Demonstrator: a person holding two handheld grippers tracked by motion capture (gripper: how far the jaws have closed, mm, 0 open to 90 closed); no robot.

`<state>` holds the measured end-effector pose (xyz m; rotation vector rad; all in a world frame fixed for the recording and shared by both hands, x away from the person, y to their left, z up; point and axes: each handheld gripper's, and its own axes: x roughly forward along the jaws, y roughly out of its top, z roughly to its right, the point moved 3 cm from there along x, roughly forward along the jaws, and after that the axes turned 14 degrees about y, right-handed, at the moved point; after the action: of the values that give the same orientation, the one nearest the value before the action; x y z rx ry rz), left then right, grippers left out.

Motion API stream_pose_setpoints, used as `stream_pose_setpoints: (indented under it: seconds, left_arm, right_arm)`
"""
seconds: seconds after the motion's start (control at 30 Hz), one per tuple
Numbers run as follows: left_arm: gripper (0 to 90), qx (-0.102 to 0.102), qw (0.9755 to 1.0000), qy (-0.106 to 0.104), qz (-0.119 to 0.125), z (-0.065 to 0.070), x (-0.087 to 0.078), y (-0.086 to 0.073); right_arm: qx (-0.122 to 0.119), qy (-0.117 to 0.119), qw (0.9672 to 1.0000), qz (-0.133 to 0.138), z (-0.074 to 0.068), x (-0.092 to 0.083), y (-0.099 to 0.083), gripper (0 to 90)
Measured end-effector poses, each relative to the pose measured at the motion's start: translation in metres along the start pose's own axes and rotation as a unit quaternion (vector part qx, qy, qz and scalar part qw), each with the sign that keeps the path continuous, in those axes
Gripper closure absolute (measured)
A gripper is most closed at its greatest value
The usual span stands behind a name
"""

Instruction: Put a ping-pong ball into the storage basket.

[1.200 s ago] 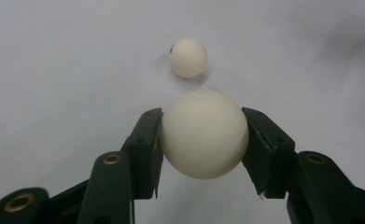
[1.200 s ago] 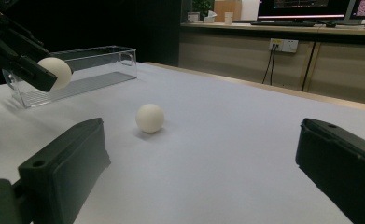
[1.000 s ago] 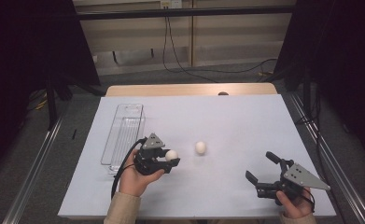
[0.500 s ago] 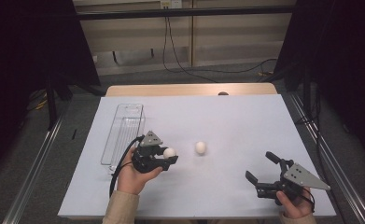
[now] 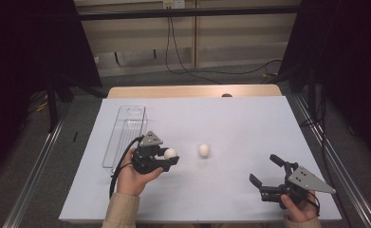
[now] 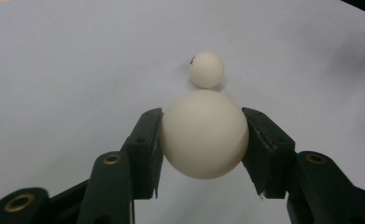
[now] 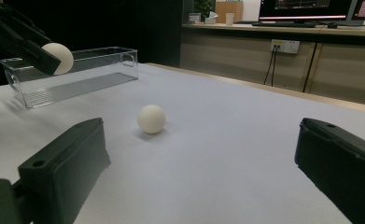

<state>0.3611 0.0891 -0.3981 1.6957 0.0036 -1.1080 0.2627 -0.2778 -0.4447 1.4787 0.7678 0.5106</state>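
- Two small white round balls are in play: one is pinched between the jaws of the left gripper [image 5: 162, 159], the other white ball [image 5: 203, 150] sits loose on the white tabletop [image 5: 249, 123].
- Landmark is the clear plastic rectangular tray [image 5: 125, 133]. The held white ball [image 5: 170, 153] hangs just beside the tray's near right corner, lifted off the table, and the tray lies to the gripper's left.
- From the left gripper view, both pads press the held ball's [image 6: 204, 134] sides, with the loose ball [image 6: 207, 69] straight ahead beyond it.
- The tray's long axis runs away from the person, so I'd judge a short sideways carry over its right wall is what the drop calls for.
- The loose ball lies farther right of the tray, between the two hands; the left one looks nearer.
- Well to the right of the tray, the right gripper [image 5: 267, 173] holds its jaws spread wide on nothing, and its own view looks across at the loose ball [image 7: 151, 118] with the tray [image 7: 77, 74] beyond.
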Motion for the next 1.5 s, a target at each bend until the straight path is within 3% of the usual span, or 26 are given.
stream_pose_setpoints:
  seconds: [1.5]
  left_arm:
    - [51.0,-0.017,0.9996,0.021,-0.001,-0.021,-0.010,0.009]
  right_arm:
    - [-0.002,0.001,1.0000,0.001,0.000,0.000,0.000,1.7]
